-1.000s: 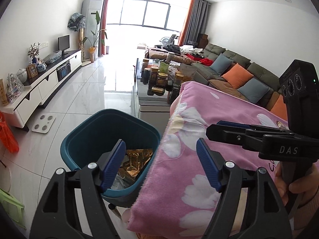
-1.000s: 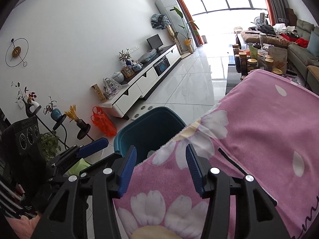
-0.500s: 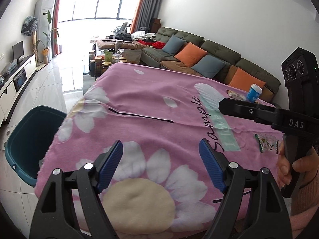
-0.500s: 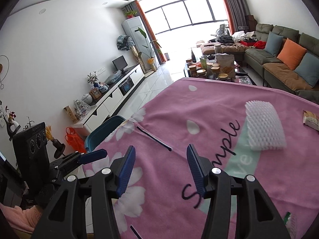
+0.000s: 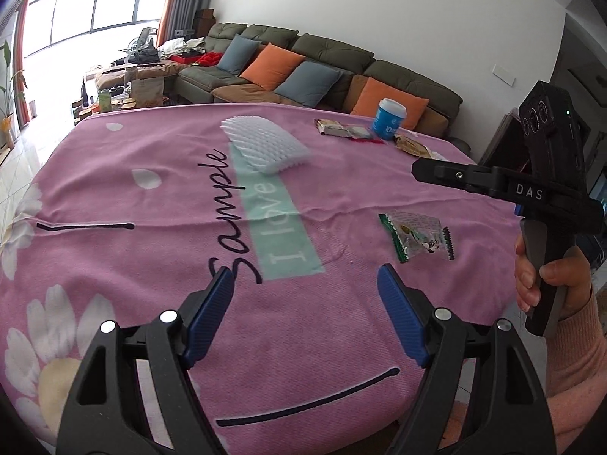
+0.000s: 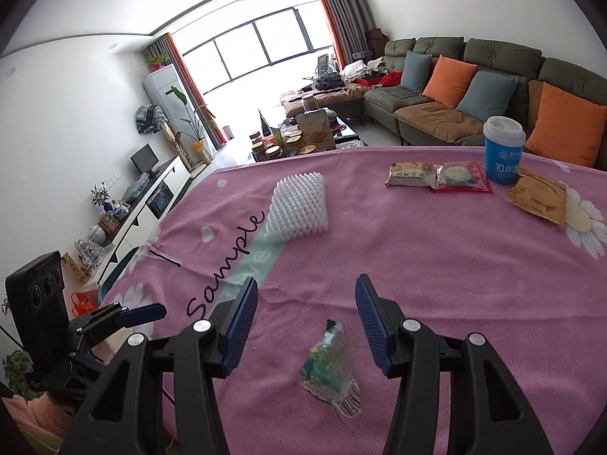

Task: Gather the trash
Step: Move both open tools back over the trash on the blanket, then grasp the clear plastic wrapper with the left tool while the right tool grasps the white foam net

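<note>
The right gripper (image 6: 305, 316) is hovering over the pink desk (image 6: 436, 273) with its jaws standing partly open and empty; the clear green-edged wrapper (image 6: 330, 369) is lying at lower centre of the frame, below the blue pads (not touching them). The left gripper (image 5: 305, 303) is gaping wider, holding nothing, the wrapper (image 5: 415, 235) lying to its upper right.

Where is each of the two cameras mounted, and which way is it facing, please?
Left wrist: on the left claw, facing across the pink tablecloth towards the sofa; a hand holds the right claw.
Right wrist: on the right claw, above the clear wrapper, facing the window.
Shared: foam net, blue cup.
</note>
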